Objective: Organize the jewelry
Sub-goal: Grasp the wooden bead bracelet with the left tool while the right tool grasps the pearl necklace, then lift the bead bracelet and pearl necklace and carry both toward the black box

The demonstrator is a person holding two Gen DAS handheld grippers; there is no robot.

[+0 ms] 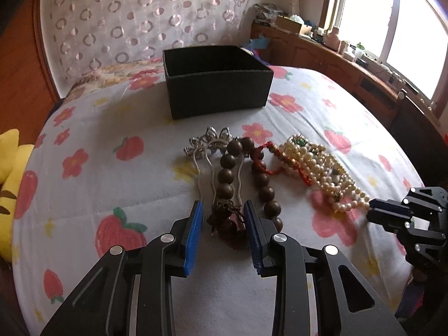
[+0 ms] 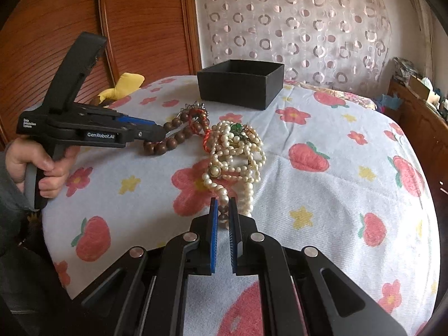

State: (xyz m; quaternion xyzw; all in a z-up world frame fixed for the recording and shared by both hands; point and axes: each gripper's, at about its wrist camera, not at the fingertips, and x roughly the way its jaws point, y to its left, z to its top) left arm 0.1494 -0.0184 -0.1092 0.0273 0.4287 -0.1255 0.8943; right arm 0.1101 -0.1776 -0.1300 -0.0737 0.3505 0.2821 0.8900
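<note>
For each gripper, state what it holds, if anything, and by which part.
The right gripper pinches the near end of the pearl necklaces. The left gripper is open around the wooden bead bracelet's near end, holding nothing.

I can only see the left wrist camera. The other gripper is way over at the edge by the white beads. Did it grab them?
Observer: Yes. In the right wrist view, the right gripper has its fingers pinched on the near end of the pearl strands.
Operator: Is anything hiding in the pearls?
Observer: A round gold-rimmed pearl clasp lies on the side of the pile facing the right camera.
</note>
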